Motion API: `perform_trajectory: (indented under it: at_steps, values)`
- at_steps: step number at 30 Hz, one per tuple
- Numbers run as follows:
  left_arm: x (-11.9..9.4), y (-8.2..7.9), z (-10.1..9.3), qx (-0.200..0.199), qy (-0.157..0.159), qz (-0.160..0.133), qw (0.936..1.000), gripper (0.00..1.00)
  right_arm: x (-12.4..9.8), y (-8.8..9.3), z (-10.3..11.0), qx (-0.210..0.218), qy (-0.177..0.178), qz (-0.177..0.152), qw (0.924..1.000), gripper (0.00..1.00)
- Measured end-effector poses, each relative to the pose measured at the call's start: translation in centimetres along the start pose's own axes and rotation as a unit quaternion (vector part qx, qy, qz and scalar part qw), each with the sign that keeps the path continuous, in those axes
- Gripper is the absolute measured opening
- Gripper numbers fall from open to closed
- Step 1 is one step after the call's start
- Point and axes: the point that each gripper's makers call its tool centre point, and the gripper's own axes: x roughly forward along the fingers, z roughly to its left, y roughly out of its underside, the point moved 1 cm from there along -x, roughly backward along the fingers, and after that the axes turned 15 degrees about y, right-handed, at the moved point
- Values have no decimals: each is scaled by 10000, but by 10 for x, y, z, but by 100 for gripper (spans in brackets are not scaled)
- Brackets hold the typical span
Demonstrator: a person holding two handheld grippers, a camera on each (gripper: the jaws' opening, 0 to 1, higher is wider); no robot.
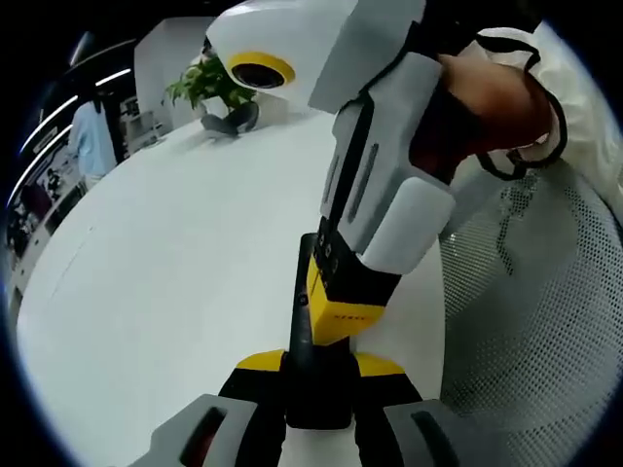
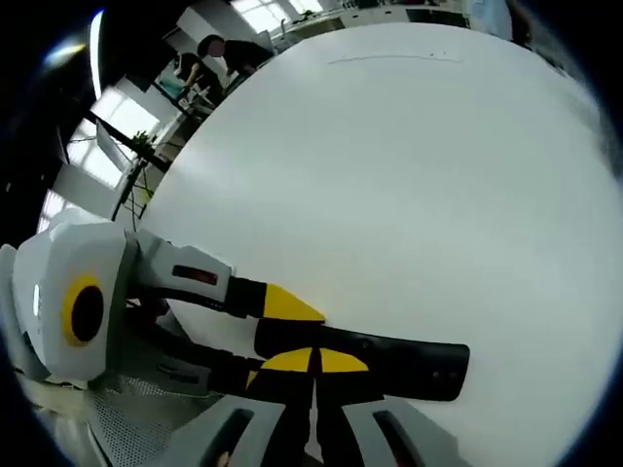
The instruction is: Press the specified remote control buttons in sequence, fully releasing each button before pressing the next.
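Observation:
A slim black remote control (image 1: 301, 341) sticks out over the white table, clamped at its near end between my left gripper's (image 1: 316, 366) yellow-tipped jaws. In the right gripper view the same remote (image 2: 404, 366) lies crosswise, with the left gripper (image 2: 276, 337) reaching in from the left and holding it. My right gripper (image 2: 313, 362) has its jaws shut together with nothing between them, and its yellow tip rests on the remote's upper face. From the left gripper view, the right gripper (image 1: 341, 306) comes down from above, held by a person's hand (image 1: 487, 97).
The round white table (image 1: 165, 263) stretches away to the left and ahead. A potted plant (image 1: 209, 83) stands at its far edge. A white mesh chair (image 1: 545, 331) sits close on the right. A person (image 2: 219, 53) stands far back in the room.

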Motion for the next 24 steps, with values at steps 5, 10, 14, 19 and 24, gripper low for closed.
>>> perform_trajectory:
  at_steps: [5,10,14,19,24]
  values:
    - [0,0,0,65,-12,111,9999,24,1,0,-2,35,-34,7,10000,0]
    - [1,-1,-1,6,-74,105,9999,25,0,0,0,-9,-96,-44,9999,0]
    - [1,-1,0,-16,-90,140,9999,25,1,0,1,-130,-44,-37,9999,0]
    - [1,-2,0,-87,-148,206,9996,24,-6,-1,1,-62,-151,-294,9994,0]
    - [1,-1,0,-90,-144,276,9995,24,-26,-9,-2,58,-189,-636,9978,1]
